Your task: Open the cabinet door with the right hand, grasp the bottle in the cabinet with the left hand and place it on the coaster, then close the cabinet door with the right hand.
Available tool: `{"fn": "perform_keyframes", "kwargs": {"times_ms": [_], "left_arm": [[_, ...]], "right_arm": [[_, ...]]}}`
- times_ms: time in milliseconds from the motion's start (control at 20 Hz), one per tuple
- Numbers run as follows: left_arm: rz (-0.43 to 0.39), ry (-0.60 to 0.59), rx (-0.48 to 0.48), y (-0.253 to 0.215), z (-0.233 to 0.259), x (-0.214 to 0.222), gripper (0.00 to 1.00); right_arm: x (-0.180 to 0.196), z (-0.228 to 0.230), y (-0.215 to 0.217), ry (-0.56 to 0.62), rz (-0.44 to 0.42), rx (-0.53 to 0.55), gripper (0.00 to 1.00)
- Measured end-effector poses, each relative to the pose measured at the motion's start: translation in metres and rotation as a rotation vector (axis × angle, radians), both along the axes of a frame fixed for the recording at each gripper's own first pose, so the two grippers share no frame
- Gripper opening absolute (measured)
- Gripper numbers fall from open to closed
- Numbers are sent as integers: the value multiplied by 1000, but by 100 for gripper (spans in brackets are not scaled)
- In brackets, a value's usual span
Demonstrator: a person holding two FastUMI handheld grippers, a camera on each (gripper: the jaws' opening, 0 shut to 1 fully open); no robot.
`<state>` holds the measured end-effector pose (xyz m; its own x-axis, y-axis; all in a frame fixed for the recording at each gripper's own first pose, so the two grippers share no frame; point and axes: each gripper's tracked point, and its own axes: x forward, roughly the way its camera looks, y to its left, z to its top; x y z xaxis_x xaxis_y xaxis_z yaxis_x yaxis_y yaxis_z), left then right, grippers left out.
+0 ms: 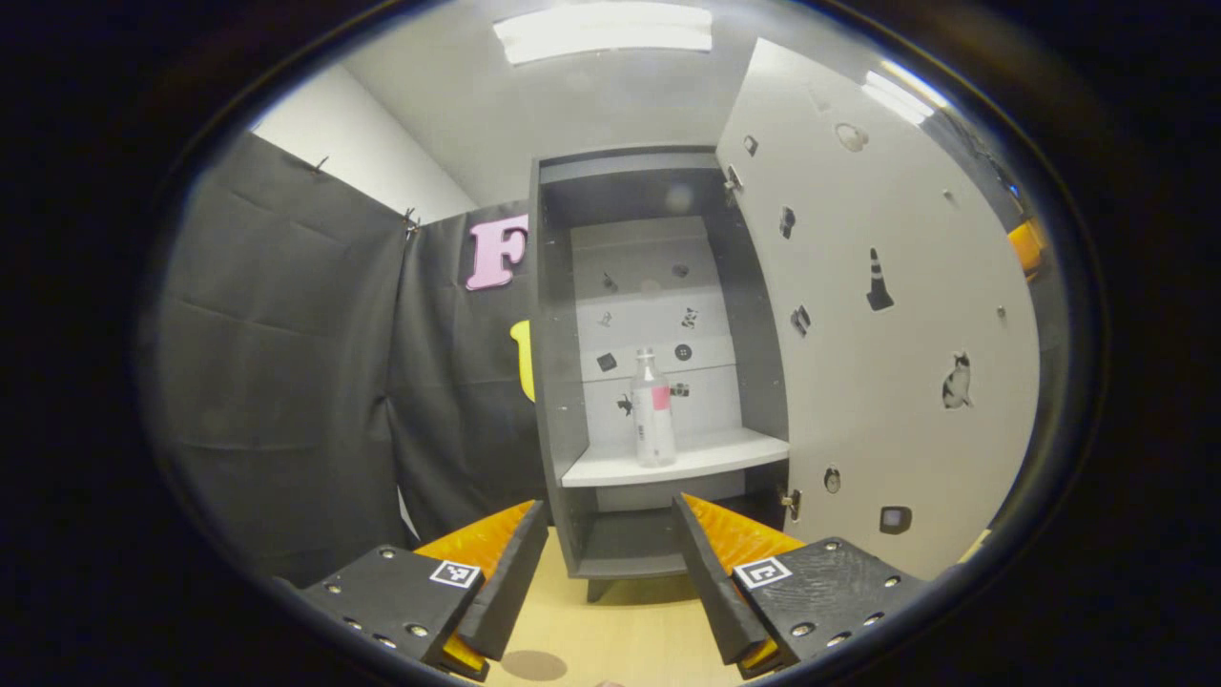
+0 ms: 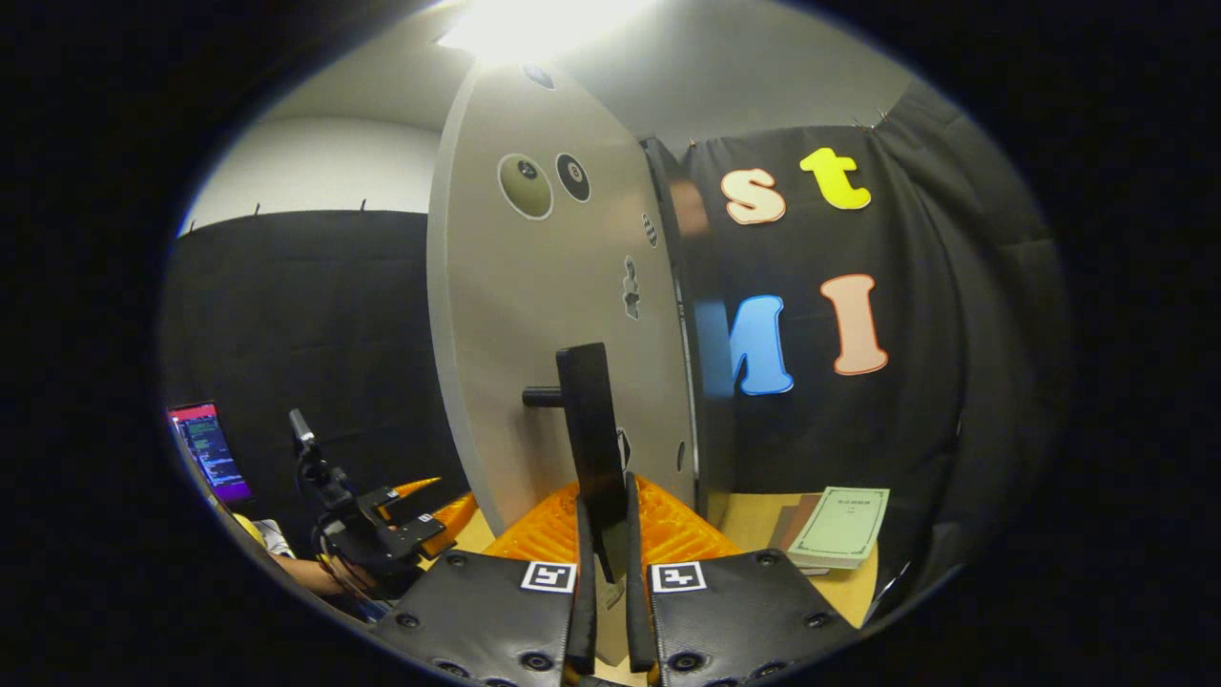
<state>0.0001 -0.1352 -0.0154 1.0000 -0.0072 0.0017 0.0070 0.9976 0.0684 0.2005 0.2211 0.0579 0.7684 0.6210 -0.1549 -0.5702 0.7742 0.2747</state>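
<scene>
Cabinet open, bottle not yet taken. The right claw (image 2: 603,558) has its two fingers pressed together on the lower end of the door handle (image 2: 589,441), a dark upright bar standing off the cabinet door (image 2: 534,315); the door swings wide and stands edge-on just ahead of this claw. The left claw (image 1: 610,563) is spread wide and grips nothing. Straight ahead of it, between the lines of its two fingers and well apart from their tips, the bottle (image 1: 652,410) stands upright on the pale shelf (image 1: 711,458) inside the cabinet (image 1: 558,382). A round brown disc, probably the coaster (image 1: 534,664), lies on the table (image 1: 620,630) just below and between the left claw's fingers. Judged step: door opening is done and the reach for the bottle is in hand. The next move calls for the left claw to advance level into the cabinet, straddle the bottle's body, then close, while the right claw holds the door clear.
</scene>
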Motion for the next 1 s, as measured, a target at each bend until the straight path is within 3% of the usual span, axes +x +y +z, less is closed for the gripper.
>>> {"fn": "perform_keyframes", "kwargs": {"times_ms": [150, 250, 450, 500, 650, 800, 1000], "left_arm": [[35, -1, 17, -13, 2, 3, 79], [51, -6, 32, -15, 8, 6, 81], [52, -27, 30, -11, 34, 27, 81], [45, -34, 18, -10, 41, 36, 80], [21, -25, -7, -13, 51, 70, 81], [-26, -14, -10, -21, 57, 107, 80], [-97, 25, -57, -35, 54, 161, 81]], "right_arm": [[-21, 7, 3, -26, 69, -20, 20], [-31, 5, -14, -40, 76, -10, 17], [-14, -5, -84, -42, -114, -26, 19], [-11, -10, -97, -38, -158, -26, 32], [1, -28, -136, -52, -311, -98, 95], [9, -51, -155, -38, -416, -204, 98], [21, -67, -156, -19, -486, -241, 98]]}}
